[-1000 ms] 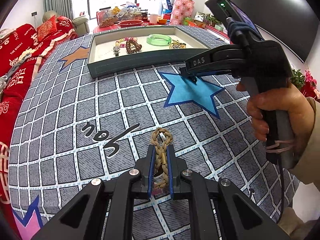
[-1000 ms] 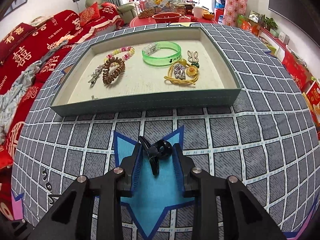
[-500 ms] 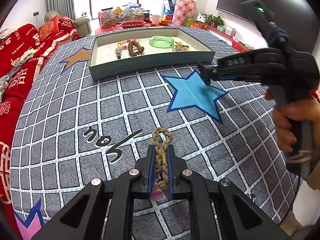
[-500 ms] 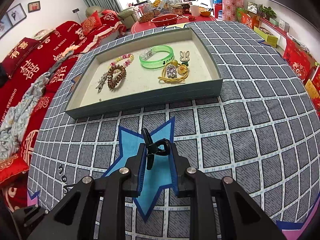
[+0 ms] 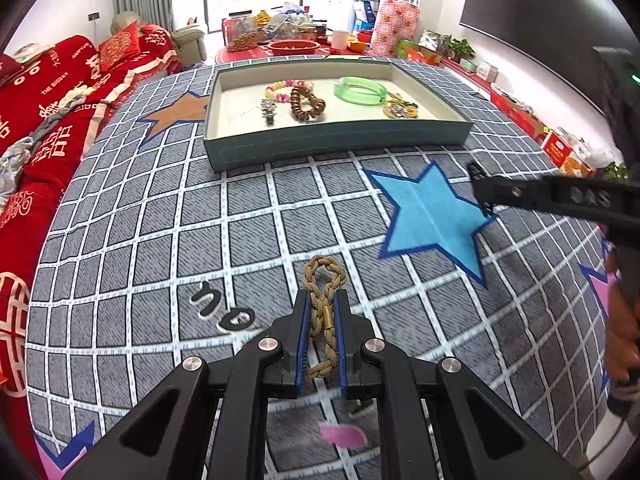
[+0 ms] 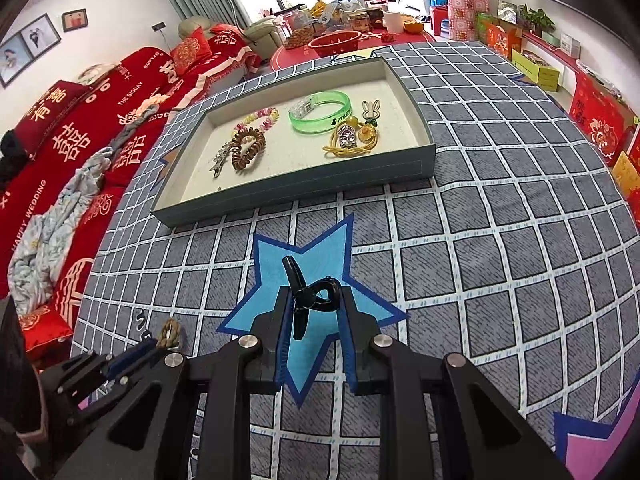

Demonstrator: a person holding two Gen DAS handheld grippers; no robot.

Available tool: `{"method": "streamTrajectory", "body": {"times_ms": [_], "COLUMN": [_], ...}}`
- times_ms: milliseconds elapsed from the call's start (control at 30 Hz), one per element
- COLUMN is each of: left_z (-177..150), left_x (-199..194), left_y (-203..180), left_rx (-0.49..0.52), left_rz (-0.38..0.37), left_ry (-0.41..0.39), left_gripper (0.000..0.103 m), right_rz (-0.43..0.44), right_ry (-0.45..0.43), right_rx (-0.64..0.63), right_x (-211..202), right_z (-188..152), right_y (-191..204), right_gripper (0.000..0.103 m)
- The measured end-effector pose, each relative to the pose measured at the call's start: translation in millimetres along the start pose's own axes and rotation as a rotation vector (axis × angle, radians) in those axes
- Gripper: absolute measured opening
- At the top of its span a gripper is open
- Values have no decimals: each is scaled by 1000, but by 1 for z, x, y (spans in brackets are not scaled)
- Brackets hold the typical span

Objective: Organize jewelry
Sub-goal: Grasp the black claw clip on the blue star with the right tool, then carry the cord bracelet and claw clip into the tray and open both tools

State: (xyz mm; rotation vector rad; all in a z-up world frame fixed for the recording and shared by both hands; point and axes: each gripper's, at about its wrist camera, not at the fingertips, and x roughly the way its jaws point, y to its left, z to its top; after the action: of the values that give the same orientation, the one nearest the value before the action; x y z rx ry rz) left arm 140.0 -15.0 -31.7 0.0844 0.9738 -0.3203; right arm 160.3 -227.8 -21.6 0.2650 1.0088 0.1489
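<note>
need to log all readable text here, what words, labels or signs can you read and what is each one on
"HAPPY WEDDING": red sofa cover.
"THE BIGDAY": the same cover, further along.
"DAS", blurred: side of the right gripper.
Black script on the grey checked cloth: partly hidden, unreadable.
Print on the green bangle: too small to read.

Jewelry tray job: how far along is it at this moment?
Done: a green translucent bangle, brown coil hair tie and other pieces lie in the grey shallow tray. In hand: left claw grips a tan braided rope bracelet; right claw a black hair clip. Left: placing both.
</note>
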Motion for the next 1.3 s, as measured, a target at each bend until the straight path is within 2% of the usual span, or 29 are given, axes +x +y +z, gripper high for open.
{"method": "streamTrajectory", "body": {"times_ms": [633, 1000, 1300], "left_z": [19, 45, 85], "left_x": [16, 12, 9], "left_y": [7, 3, 17], "left_rx": [-31, 0, -8], "left_rz": [23, 33, 62], "left_ry": [23, -8, -66], "left_gripper": [25, 25, 25], "right_rz": [14, 9, 3], "right_ry": [-1, -30, -73], "right_rx": [7, -4, -21], "right_x": [-2, -5, -11], "right_z": [-2, 30, 70], "right_y": [-2, -5, -5], "right_gripper": [24, 24, 24]}}
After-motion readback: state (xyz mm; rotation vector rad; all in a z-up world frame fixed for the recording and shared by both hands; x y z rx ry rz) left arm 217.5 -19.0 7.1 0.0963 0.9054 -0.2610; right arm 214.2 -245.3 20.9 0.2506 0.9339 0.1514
